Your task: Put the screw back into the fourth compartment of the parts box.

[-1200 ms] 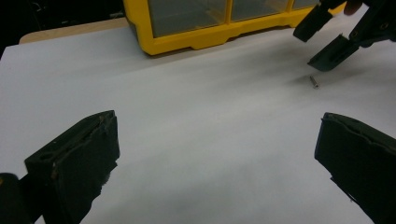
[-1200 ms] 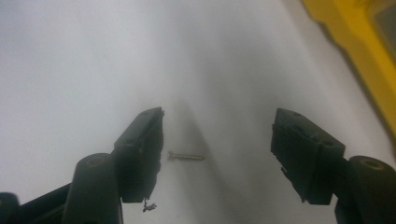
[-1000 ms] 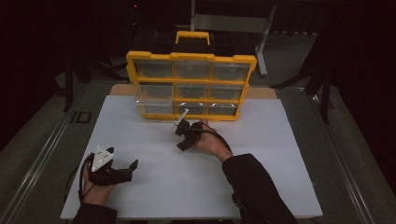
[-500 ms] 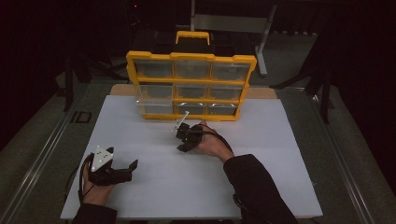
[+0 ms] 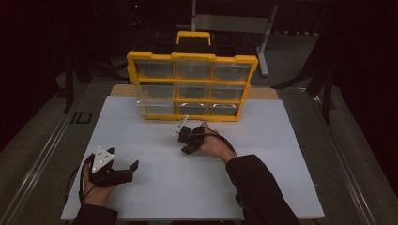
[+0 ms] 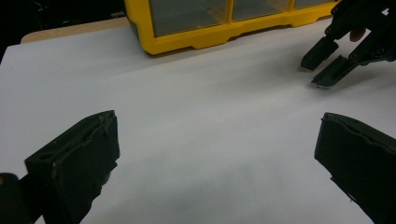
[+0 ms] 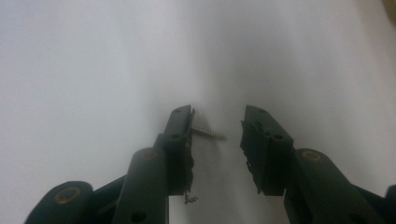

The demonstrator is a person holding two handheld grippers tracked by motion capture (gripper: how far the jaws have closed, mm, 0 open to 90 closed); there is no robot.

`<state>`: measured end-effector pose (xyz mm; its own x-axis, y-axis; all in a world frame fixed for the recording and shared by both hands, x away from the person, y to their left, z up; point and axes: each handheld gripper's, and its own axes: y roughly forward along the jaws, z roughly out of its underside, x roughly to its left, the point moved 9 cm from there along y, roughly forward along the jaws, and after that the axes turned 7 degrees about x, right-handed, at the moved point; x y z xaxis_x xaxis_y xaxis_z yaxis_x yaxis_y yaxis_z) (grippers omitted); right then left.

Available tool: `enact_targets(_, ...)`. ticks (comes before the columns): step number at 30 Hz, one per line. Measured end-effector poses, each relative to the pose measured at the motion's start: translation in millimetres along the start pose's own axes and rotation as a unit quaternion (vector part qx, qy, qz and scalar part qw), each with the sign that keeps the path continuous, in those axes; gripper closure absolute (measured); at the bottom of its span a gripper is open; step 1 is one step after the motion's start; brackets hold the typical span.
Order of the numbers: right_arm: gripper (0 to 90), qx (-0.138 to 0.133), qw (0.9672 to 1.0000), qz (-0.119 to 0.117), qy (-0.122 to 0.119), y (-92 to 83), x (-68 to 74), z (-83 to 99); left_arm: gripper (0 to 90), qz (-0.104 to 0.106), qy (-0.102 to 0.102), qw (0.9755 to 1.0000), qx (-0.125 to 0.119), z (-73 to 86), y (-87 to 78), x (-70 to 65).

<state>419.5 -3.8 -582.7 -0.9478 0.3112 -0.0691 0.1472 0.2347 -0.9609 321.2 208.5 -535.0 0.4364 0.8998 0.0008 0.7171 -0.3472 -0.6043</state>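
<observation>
A small silver screw lies flat on the white board between the jaws of my right gripper. Its head end touches the left jaw and its tip stops short of the other. These jaws have just been closing around it, and a gap still shows. In the high view my right gripper points down at the board just in front of the yellow organizer. My left gripper rests at the front left, its jaws wide open with bare board between them. The right gripper also appears at the upper right of the left gripper view.
The yellow organizer with clear drawers stands upright at the board's far edge. The white board covers the table. Dark floor and metal rails lie to both sides.
Both hands stay where they were. The right gripper's jaws look slightly narrower than a second ago.
</observation>
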Motion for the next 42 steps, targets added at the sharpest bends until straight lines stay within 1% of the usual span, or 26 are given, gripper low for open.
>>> enact_targets(1, 62.3, 0.001, 1.0000, 0.002, -0.008, 0.1, -0.2, -0.4, 0.7, 0.000, 0.000, 1.0000, 0.000, 0.0, 0.1, 0.0)
enact_targets(3, 62.0, 0.002, 1.0000, 0.001, -0.008, 0.1, 1.4, -1.8, 0.7, 0.000, 0.000, 1.0000, 0.000, 0.0, 0.2, -0.2)
enact_targets(6, 61.9, 0.003, 0.9998, -0.004, -0.018, 0.5, 4.0, -3.5, 0.8, 0.000, 0.000, 1.0000, 0.000, 0.0, 0.1, 0.0)
enact_targets(7, 62.0, 0.005, 0.9998, -0.005, -0.017, 0.1, 5.4, -3.8, 0.8, 0.000, 0.000, 1.0000, 0.000, 0.0, 0.1, 0.1)
enact_targets(9, 62.2, 0.003, 0.9997, -0.004, -0.023, 1.0, 5.8, -5.3, 0.8, -0.001, 0.000, 1.0000, 0.000, 0.1, 0.0, 0.1)
enact_targets(12, 61.7, 0.008, 0.9997, -0.009, -0.022, 0.4, 8.1, -5.3, 0.8, 0.000, -0.001, 1.0000, 0.000, 0.0, 0.1, 0.2)
enact_targets(14, 61.2, 0.007, 0.9995, -0.009, -0.029, 0.7, 9.0, -5.2, 0.8, -0.001, 0.000, 1.0000, 0.001, 0.1, 0.2, 0.1)
enact_targets(15, 61.0, 0.009, 0.9996, -0.012, -0.026, 0.6, 10.1, -4.8, 0.9, -0.001, 0.000, 1.0000, 0.001, 0.1, 0.2, 0.1)
enact_targets(17, 60.5, 0.007, 0.9992, -0.018, -0.035, 1.5, 11.9, -4.7, 0.9, -0.001, 0.000, 1.0000, 0.000, 0.0, 0.2, 0.0)
enact_targets(20, 62.3, 0.011, 0.9991, -0.025, -0.034, 1.9, 14.8, -4.1, 0.9, -0.001, 0.000, 1.0000, 0.001, 0.1, 0.4, 0.1)
enact_targets(23, 65.7, 0.009, 0.9988, -0.031, -0.037, 2.1, 17.1, -5.1, 0.9, -0.001, 0.000, 1.0000, 0.001, 0.1, 0.3, -0.2)
enact_targets(24, 68.0, 0.008, 0.9987, -0.033, -0.038, 2.1, 17.7, -5.5, 0.9, -0.001, 0.000, 1.0000, 0.000, 0.0, 0.3, -0.1)
enact_targets(25, 71.2, 0.010, 0.9985, -0.040, -0.036, 1.8, 19.4, -5.1, 0.9, -0.001, -0.001, 1.0000, 0.001, 0.0, 0.5, 0.0)
enact_targets(28, 77.3, 0.015, 0.9982, -0.046, -0.036, 2.0, 22.0, -5.2, 0.9, -0.001, 0.000, 1.0000, 0.001, 0.1, 0.6, 0.0)
enact_targets(30, 81.8, 0.022, 0.9984, -0.041, -0.031, 1.8, 21.9, -5.4, 0.9, -0.001, 0.000, 1.0000, 0.001, 0.1, 0.5, -0.3)
enact_targets(32, 83.2, 0.023, 0.9985, -0.039, -0.030, 2.3, 20.8, -5.9, 0.9, -0.001, 0.000, 1.0000, 0.001, 0.1, 0.4, -0.3)
enact_targets(39, 82.7, 0.029, 0.9987, -0.040, -0.015, 1.8, 16.5, -3.0, 0.9, -0.001, -0.001, 1.0000, 0.001, 0.1, 0.5, 0.1)
enact_targets(40, 81.8, 0.030, 0.9987, -0.040, -0.010, 1.5, 16.3, -2.4, 0.9, -0.001, 0.000, 1.0000, 0.001, 0.3, 0.5, 0.0)
enact_targets(41, 78.4, 0.029, 0.9989, -0.036, -0.011, 1.4, 13.6, -0.2, 0.9, -0.001, 0.000, 1.0000, 0.001, 0.2, 0.5, 0.0)
enact_targets(42, 78.3, 0.029, 0.9989, -0.035, -0.009, 1.2, 13.1, 0.3, 0.9, -0.001, -0.001, 1.0000, 0.001, 0.2, 0.6, 0.0)
